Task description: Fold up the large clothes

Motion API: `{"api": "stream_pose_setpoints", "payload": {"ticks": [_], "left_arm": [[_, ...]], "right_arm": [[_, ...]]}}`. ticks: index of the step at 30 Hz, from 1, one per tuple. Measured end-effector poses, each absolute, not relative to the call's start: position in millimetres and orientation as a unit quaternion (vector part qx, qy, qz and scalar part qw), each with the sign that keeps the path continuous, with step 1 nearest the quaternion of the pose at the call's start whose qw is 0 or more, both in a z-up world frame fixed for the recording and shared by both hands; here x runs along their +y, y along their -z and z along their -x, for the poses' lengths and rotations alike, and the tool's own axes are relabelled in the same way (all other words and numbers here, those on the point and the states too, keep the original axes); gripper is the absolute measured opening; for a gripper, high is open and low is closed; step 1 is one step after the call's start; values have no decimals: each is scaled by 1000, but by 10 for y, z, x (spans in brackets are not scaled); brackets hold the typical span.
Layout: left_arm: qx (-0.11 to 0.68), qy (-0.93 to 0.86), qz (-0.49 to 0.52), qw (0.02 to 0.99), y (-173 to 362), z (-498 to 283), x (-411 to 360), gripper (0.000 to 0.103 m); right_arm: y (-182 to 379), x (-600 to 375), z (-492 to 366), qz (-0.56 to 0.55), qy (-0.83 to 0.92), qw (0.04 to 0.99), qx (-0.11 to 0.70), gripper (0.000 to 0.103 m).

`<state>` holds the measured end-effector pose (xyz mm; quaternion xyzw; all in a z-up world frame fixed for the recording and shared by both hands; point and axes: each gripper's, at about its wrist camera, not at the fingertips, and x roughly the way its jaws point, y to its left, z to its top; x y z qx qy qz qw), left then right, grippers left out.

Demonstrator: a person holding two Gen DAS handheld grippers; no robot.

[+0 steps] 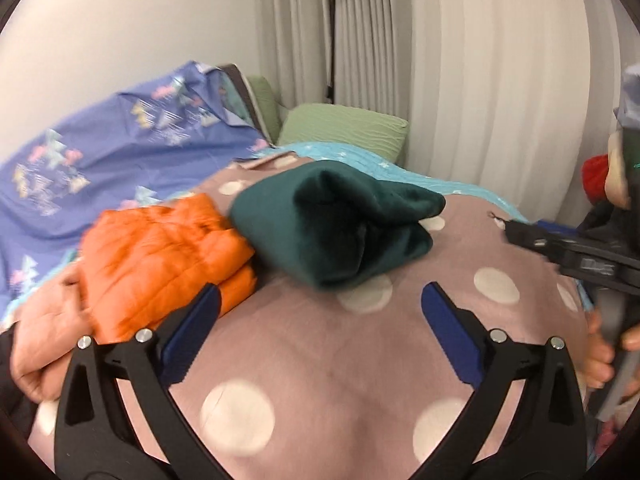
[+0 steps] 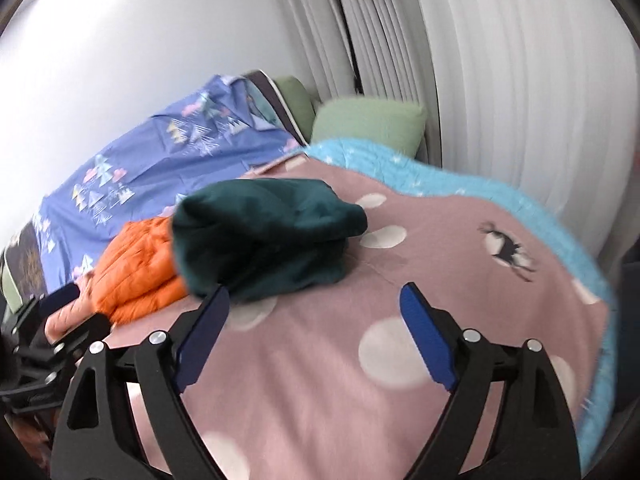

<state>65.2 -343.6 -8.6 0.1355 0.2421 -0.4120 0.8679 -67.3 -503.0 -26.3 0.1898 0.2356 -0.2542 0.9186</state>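
A folded dark green garment [image 1: 340, 220] [image 2: 264, 232] lies on the pink dotted bedspread [image 1: 320, 380] [image 2: 320, 380]. Its left side overlaps a folded orange quilted jacket [image 1: 160, 256] [image 2: 140, 268]. A pale pink garment [image 1: 44, 320] lies under the jacket at the left. My left gripper [image 1: 320, 292] is open just short of the green garment, with nothing between its blue pads [image 1: 192, 332]. My right gripper [image 2: 316, 294] is open too and empty, its left fingertip at the green garment's near edge.
A blue patterned duvet [image 1: 120, 160] [image 2: 160, 152] fills the bed's left side, with green pillows [image 1: 344, 124] [image 2: 368, 124] at the head. Curtains [image 1: 480, 80] and a black lamp pole [image 1: 331, 40] stand behind. A turquoise blanket edge [image 2: 520, 200] borders the bedspread. A hand [image 1: 600, 356] shows at the right.
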Motion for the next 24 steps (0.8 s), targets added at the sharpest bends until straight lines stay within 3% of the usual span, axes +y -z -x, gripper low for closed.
{"api": "stream_pose_setpoints", "payload": {"ticks": [14, 24], "left_arm": [[226, 336, -73, 911, -283, 313, -2004, 101], [157, 279, -55, 946, -475, 912, -1122, 101]], "right_arm": [[-118, -3579, 1593, -114, 237, 941, 215, 94], [-185, -2959, 1719, -82, 249, 936, 237, 95]]}}
